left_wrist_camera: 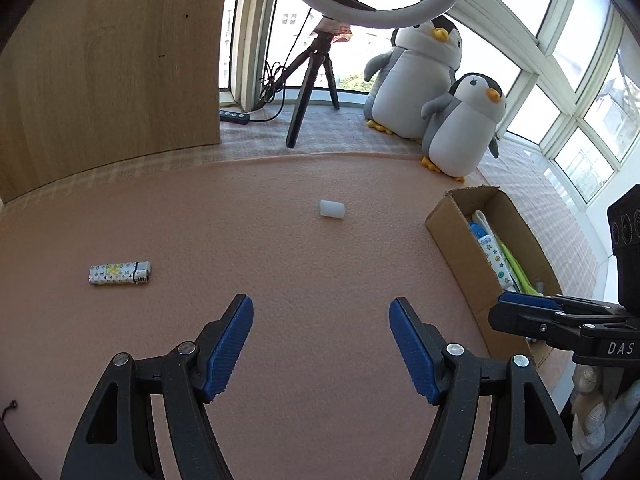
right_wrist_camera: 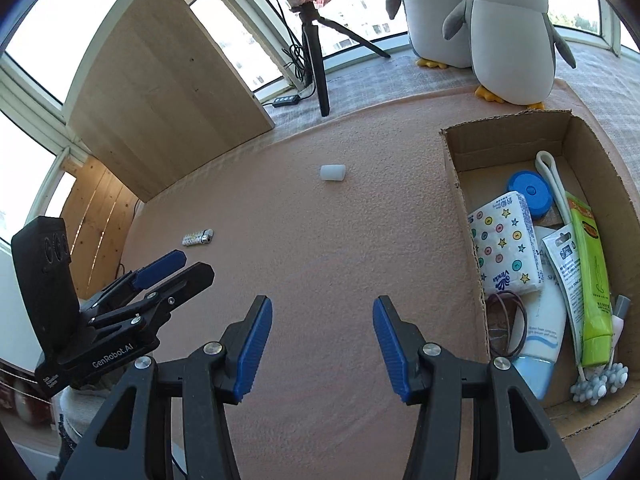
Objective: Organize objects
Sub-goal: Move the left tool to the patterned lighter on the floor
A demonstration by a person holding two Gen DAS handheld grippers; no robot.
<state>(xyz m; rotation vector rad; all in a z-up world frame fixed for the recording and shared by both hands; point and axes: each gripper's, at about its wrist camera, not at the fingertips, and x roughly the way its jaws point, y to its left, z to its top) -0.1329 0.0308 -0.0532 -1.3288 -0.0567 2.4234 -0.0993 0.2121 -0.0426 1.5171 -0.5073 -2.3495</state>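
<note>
Both-handed, wide-spread ribbed blue claws: left claw point(left_wrist_camera: 321, 312), right claw point(right_wrist_camera: 322, 312), over felt mat point(left_wrist_camera: 280, 240), empty.

My left gripper point(left_wrist_camera: 321, 312) and right gripper point(right_wrist_camera: 322, 314) are black with ribbed blue pads. Under them lies a salmon-pink felt mat point(left_wrist_camera: 280, 248). The white monogram-patterned lighter point(left_wrist_camera: 119, 273) has a yellow flower. The plain brown cardboard box point(right_wrist_camera: 460, 184) holds a white star-and-dot tissue pack point(right_wrist_camera: 505, 244) and a lime-green tube point(right_wrist_camera: 592, 280).
</note>
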